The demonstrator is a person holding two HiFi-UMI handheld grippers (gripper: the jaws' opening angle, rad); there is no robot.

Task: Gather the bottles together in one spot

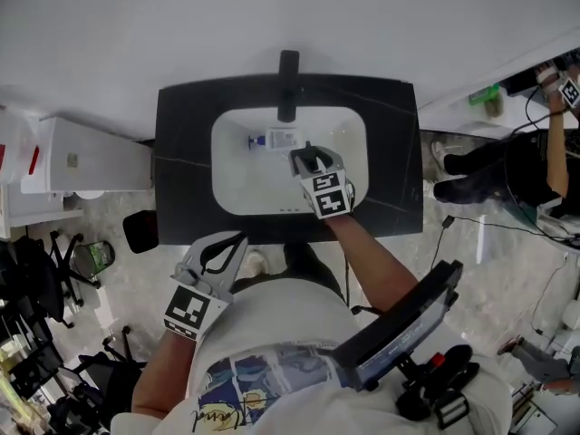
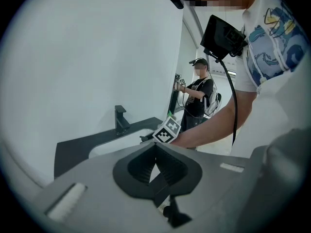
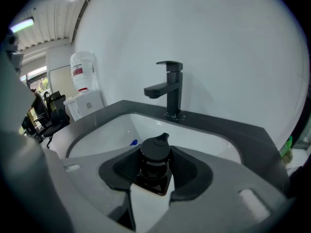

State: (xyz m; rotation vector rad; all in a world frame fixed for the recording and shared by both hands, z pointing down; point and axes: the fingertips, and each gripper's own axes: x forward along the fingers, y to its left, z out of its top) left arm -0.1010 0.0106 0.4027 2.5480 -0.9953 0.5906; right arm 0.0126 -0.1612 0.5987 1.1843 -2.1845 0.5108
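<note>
Close against the person's waist, the left gripper (image 2: 156, 154) has its jaws shut together on nothing. Farther out, over the white sink (image 1: 228, 184) set in the dark worktop (image 1: 181, 170), the right gripper (image 1: 308, 157) has its jaws clamped on a dark bottle (image 3: 155, 155) just under its black cap. Beyond it, a blue-capped bottle (image 1: 272, 140) lies in the basin below the black tap (image 1: 288, 84).

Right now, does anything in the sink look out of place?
Yes: a blue-capped bottle lies on its side in the white sink basin, near the faucet. The right gripper is shut on a dark bottle over the same basin. Nothing looks spilled or broken.
</note>
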